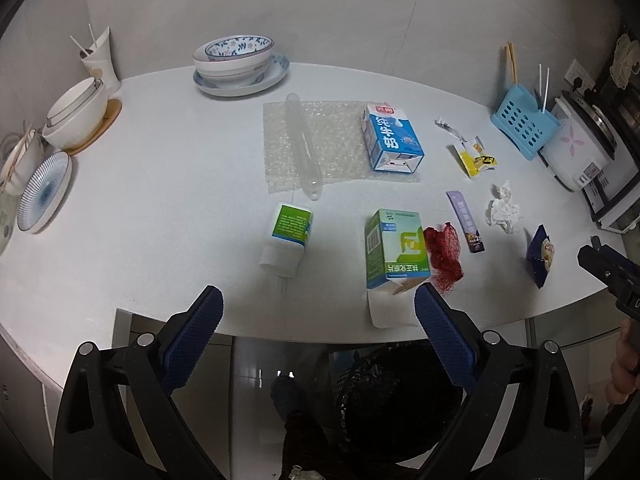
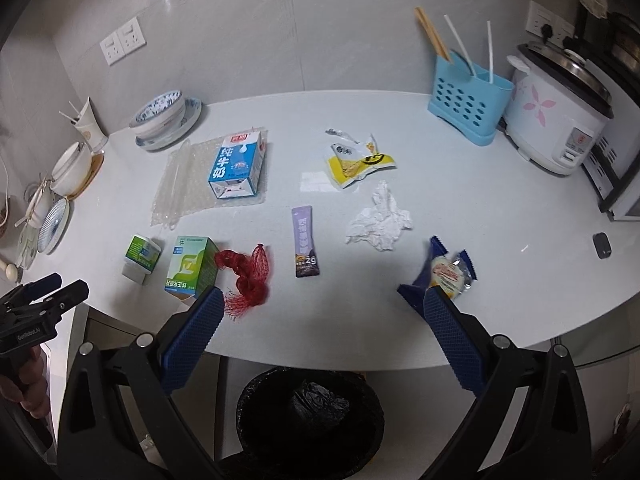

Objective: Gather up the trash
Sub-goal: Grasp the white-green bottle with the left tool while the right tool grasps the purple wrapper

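white counter [image 2: 520, 280] against a tiled wall, trash scattered all over it. my left gripper [image 1: 318, 312] hangs at the near edge, blue pads spread wide, nothing between them. my right gripper [image 2: 324, 312] same deal, pads wide apart, empty, also at the near edge. black-lined trash bin [image 2: 310, 412] sits on the floor under the counter edge, below both grippers.

trash on the counter: blue milk carton [image 2: 238, 166] lying on a bubble wrap sheet [image 2: 176, 188], with a clear tube [image 1: 302, 146] lying across the same sheet. green box [image 1: 394, 246] lies near the front edge, just ahead of my left gripper's right pad, a white paper slip [image 1: 390, 308] sticking out under it. small green-white box [image 1: 286, 236] left of it, apart. red mesh net [image 2: 246, 272] touching the green box's right side. purple sachet [image 2: 305, 242] just right of the net. crumpled tissue [image 2: 380, 220] further right. yellow wrapper [image 2: 358, 158] behind it, torn open, with a small silvery scrap [image 2: 338, 133] beside it. blue snack wrapper [image 2: 444, 270] near the front, close to my right gripper's right pad, cannot tell if touching.

non-trash: stacked bowls [image 1: 236, 60] on a plate at back, blue utensil caddy [image 2: 468, 102] beside a rice cooker [image 2: 558, 116], more bowls and dishes on the far left.
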### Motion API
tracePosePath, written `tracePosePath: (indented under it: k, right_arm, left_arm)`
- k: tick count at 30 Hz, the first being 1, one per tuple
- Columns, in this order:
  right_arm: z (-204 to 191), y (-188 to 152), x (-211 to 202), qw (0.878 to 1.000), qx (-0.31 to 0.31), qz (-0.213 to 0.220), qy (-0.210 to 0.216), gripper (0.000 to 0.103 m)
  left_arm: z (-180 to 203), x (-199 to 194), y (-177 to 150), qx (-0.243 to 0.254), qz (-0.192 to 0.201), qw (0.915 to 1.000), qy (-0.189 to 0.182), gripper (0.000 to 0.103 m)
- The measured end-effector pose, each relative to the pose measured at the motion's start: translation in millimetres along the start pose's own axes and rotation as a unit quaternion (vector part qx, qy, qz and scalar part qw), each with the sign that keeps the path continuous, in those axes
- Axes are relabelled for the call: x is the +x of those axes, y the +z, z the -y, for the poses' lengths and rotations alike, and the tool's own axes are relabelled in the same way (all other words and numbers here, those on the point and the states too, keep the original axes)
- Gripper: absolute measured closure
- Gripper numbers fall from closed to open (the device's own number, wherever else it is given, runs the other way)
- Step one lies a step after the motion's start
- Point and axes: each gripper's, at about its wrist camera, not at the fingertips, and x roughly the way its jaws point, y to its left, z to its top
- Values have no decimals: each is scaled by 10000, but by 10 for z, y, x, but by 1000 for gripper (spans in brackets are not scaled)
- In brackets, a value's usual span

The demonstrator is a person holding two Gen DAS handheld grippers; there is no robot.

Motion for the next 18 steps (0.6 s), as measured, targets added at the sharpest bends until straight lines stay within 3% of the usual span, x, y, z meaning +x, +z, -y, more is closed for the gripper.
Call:
tracePosePath:
  k: [7,18]
  right_arm:
    - [-250,202,720,9975,-104,-700,-28,26]
    - [-208,599,1658,9847,388,-1691,-150,43]
  left_arm:
    - [-276,438,163,-14,-400,9992,-31,10]
    - [-389,1133,411,373,-954,9947,-58,15]
